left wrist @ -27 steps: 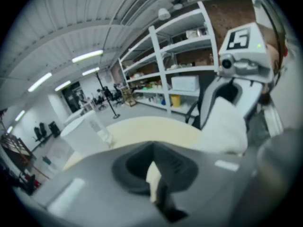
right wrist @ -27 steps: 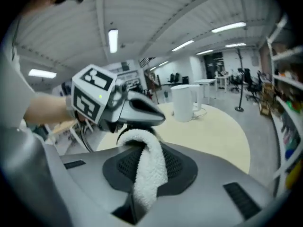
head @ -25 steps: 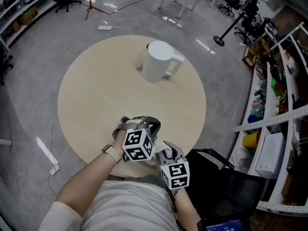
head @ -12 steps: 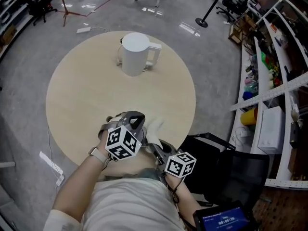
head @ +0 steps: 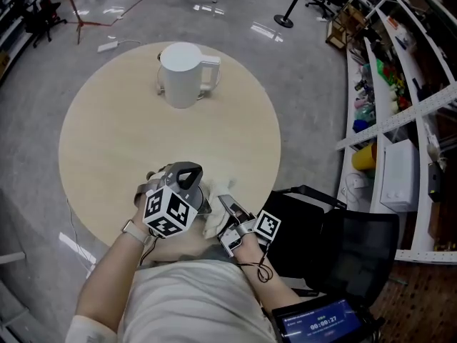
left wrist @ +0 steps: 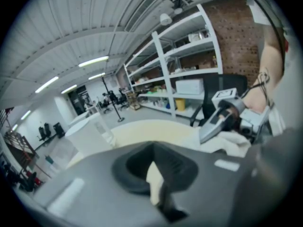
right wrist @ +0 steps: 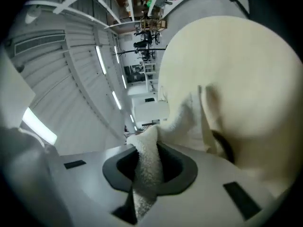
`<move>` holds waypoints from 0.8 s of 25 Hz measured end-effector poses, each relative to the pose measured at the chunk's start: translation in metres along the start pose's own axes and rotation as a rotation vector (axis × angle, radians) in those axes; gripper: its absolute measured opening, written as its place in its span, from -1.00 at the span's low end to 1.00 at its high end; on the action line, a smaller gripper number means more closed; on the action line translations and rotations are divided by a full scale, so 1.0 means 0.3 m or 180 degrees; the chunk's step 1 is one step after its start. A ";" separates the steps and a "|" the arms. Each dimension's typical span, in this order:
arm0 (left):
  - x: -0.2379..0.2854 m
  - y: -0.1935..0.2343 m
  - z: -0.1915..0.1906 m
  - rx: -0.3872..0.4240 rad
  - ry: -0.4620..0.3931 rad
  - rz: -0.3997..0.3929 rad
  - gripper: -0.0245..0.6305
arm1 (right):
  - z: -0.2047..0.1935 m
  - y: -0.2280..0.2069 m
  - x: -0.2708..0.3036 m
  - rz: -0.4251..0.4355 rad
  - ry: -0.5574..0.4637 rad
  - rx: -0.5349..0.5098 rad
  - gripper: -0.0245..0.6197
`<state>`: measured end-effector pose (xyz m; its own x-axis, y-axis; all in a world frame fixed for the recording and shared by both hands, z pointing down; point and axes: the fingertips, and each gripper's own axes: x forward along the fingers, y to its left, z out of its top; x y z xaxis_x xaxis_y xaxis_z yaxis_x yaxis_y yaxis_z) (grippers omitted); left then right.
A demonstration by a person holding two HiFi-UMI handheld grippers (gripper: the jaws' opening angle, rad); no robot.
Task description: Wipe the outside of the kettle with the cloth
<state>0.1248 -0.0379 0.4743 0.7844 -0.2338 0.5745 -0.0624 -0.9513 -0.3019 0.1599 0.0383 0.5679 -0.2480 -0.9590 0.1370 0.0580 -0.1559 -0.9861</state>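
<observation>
A white kettle [head: 182,73] with its handle to the right stands at the far side of the round beige table [head: 107,141]. In the left gripper view the kettle [left wrist: 90,131] shows at the left. A white cloth [head: 216,191] lies bunched at the table's near edge. My right gripper [head: 224,204] is shut on one end of this cloth [right wrist: 151,145], which runs from its jaws [right wrist: 144,174] onto the tabletop. Just left of the cloth, my left gripper [head: 193,188] is held with its jaws [left wrist: 154,188] together and nothing in them. The cloth [left wrist: 229,141] lies to its right.
White shelving [head: 400,120] packed with items runs along the right. A black chair [head: 335,249] stands close behind the table's near right edge. A screen [head: 318,324] shows at the bottom. Grey floor surrounds the table, with a stand [head: 285,13] far off.
The cloth has come into sight between the grippers. My right gripper has swung lower and turned, now gripping the cloth. The head camera has shifted, so the kettle sits further up-left.
</observation>
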 end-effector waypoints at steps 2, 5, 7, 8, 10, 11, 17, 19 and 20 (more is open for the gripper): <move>0.002 0.003 -0.003 -0.0007 0.0004 0.0017 -0.93 | -0.026 -0.191 -0.022 -0.0608 0.0041 0.0140 -0.72; 0.011 0.012 -0.008 -0.0042 -0.0002 0.0046 -0.93 | -0.059 -0.300 -0.031 -0.1025 -0.0078 0.0474 -0.72; 0.011 0.017 -0.006 -0.0065 -0.0012 0.0069 -0.93 | -0.031 -0.119 -0.017 -0.0217 -0.0203 0.0294 -0.72; 0.009 0.016 -0.005 -0.0068 -0.0010 0.0074 -0.93 | -0.026 -0.057 -0.010 0.0127 -0.0193 0.0217 -0.72; 0.007 0.013 -0.005 -0.0070 0.0000 0.0073 -0.93 | -0.031 -0.104 -0.004 -0.0010 -0.0011 0.0095 -0.72; 0.008 0.012 -0.005 -0.0072 0.0007 0.0069 -0.93 | -0.033 -0.165 -0.007 -0.0331 0.0102 0.0061 -0.72; 0.004 0.021 -0.010 -0.0075 0.0040 0.0111 -0.93 | 0.047 0.091 -0.030 -0.0044 0.0002 -0.0827 -0.73; 0.007 0.025 -0.013 -0.0072 0.0044 0.0135 -0.93 | 0.056 0.191 -0.030 0.0073 0.0170 -0.1372 -0.73; 0.009 0.026 -0.014 -0.0072 0.0043 0.0138 -0.93 | 0.055 0.232 -0.030 0.0136 0.0246 -0.1573 -0.73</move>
<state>0.1239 -0.0467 0.4766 0.7722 -0.2775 0.5716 -0.1103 -0.9445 -0.3095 0.1823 0.0323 0.4996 -0.3275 -0.9388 0.1065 -0.3905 0.0319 -0.9200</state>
